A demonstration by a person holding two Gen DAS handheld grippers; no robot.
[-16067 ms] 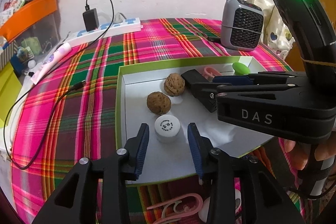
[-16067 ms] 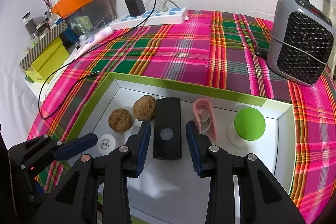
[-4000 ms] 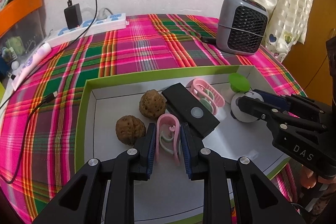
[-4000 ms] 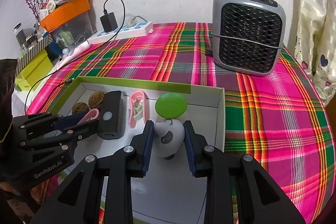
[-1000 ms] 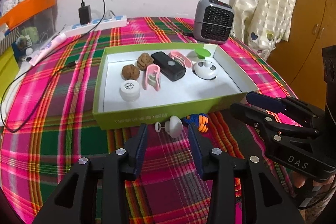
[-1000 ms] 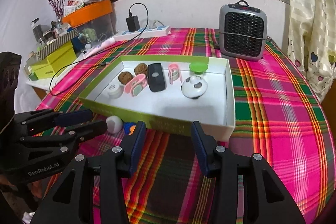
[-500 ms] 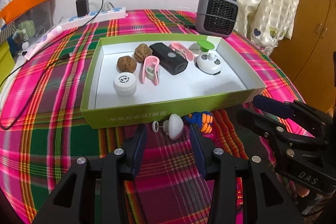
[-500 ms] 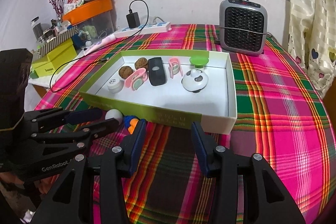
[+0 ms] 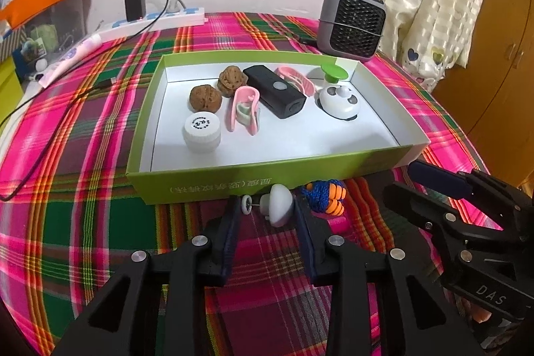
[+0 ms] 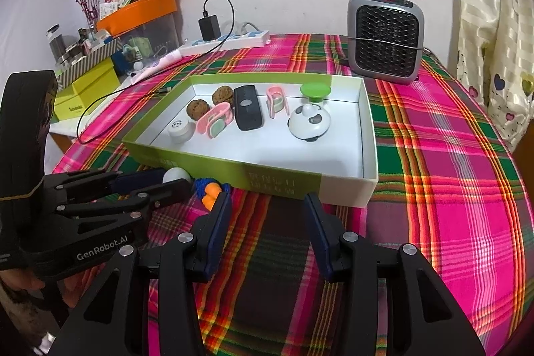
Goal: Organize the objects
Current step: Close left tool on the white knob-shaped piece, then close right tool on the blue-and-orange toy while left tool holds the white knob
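Closer than half a second ago: left claw now straddling white suction hook, fingers apart.

Left wrist view: hook lying on plaid cloth between the open fingers, just outside near wall of green box; long axis crosswise to the claw, small wheel end toward left finger, dome toward right finger, neither clearly touching. Blue-orange knot toy just right of the claw. Right wrist view: right claw spread wide, nothing between fingers, hook well off to its left; left claw plainly nearer.
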